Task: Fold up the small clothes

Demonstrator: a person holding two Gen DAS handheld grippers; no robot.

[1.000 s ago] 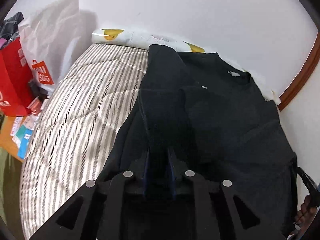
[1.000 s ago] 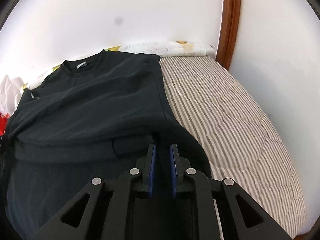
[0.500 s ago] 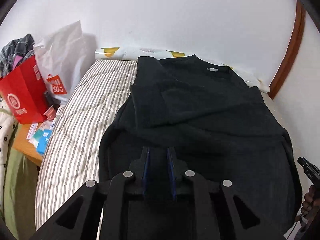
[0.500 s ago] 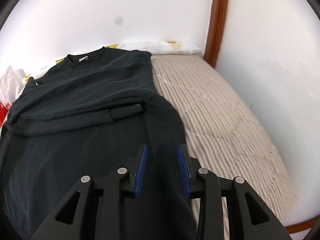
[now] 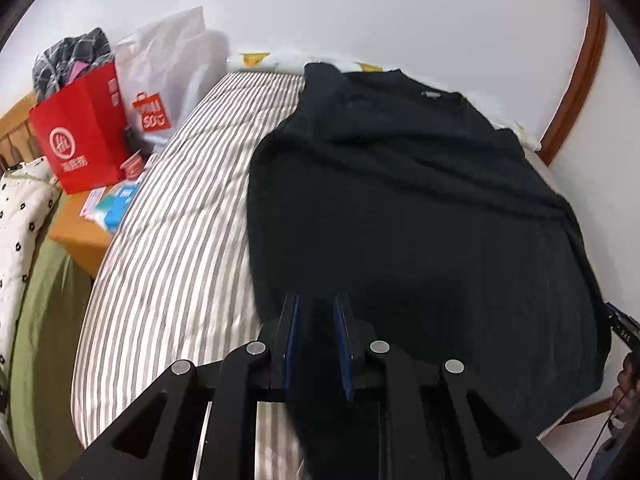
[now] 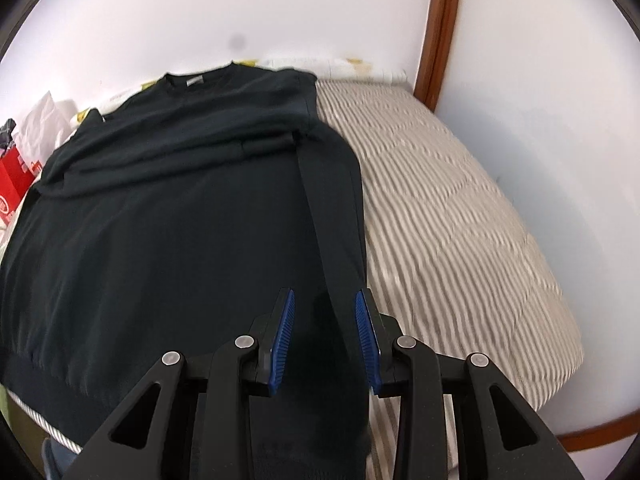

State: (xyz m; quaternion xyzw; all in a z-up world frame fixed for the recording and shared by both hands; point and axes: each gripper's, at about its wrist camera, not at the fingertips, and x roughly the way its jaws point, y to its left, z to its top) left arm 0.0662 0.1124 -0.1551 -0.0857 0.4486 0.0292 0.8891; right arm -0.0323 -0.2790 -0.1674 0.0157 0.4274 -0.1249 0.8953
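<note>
A black long-sleeved sweater lies on the striped mattress, collar toward the wall. It also shows in the right wrist view, with one sleeve folded across the chest and the other sleeve running down its right side. My left gripper has its blue pads close together around black fabric at the sweater's lower left edge. My right gripper is open, its pads on either side of the right sleeve's lower end, not pinching it.
A red paper bag, a white plastic bag and small items on a wooden stand sit left of the bed. A brown wooden frame runs up the wall on the right. A patterned pillow lies at the head.
Both grippers have pulled back toward the sweater's hem, so more of the bed shows. The right gripper has opened and let go of the sleeve. The left sleeve now lies flat.
</note>
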